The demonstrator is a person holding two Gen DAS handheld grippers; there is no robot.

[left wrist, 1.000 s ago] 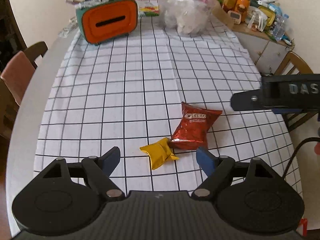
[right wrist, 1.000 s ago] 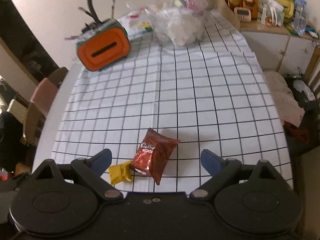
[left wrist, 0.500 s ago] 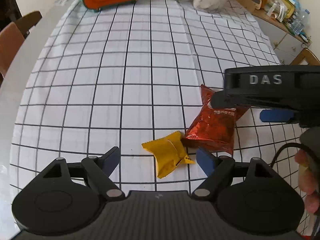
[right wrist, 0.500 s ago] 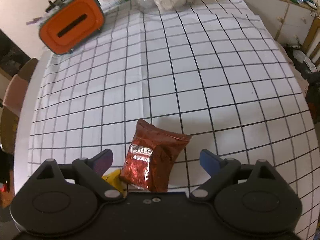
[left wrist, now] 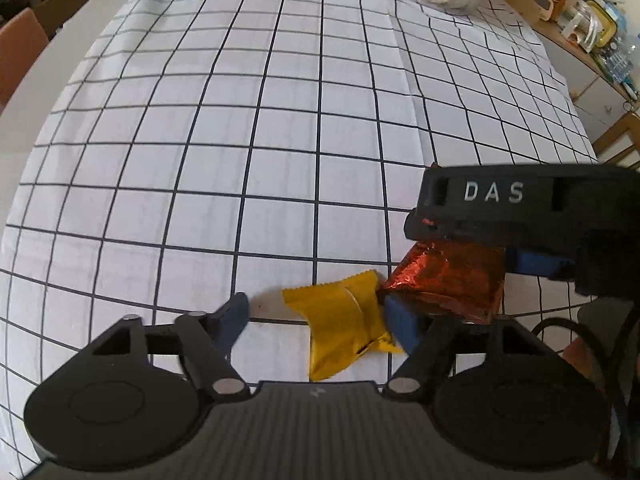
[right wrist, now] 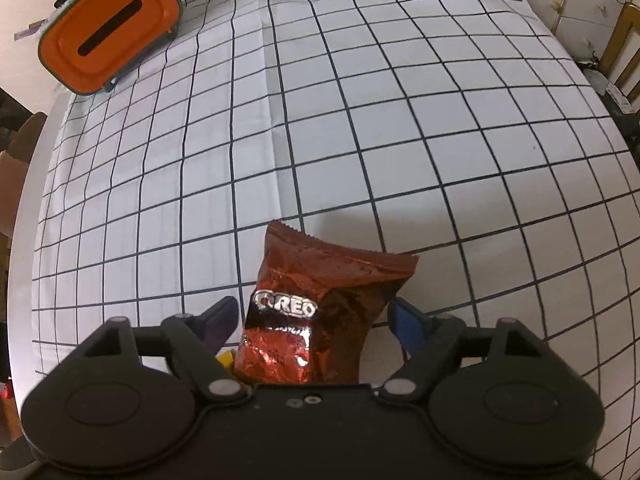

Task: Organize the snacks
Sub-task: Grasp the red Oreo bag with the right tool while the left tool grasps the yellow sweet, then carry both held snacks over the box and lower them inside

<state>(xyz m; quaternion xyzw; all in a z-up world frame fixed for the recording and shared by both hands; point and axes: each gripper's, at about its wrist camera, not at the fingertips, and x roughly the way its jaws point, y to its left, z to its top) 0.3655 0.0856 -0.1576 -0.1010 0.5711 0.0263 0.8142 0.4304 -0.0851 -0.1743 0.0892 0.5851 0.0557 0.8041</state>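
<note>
Two snacks lie touching on the checked cloth [left wrist: 280, 160], neither lifted nor sorted yet: the left gripper [left wrist: 316, 322] straddles the yellow packet [left wrist: 344, 320] and the right gripper [right wrist: 314, 322] straddles the red Oreo bag [right wrist: 320, 300], each with jaws that have just been closing yet stand partly open, pads not plainly pressing. Only the left view shows the whole yellow packet; the right view alone shows the orange box [right wrist: 108, 26] whole
</note>
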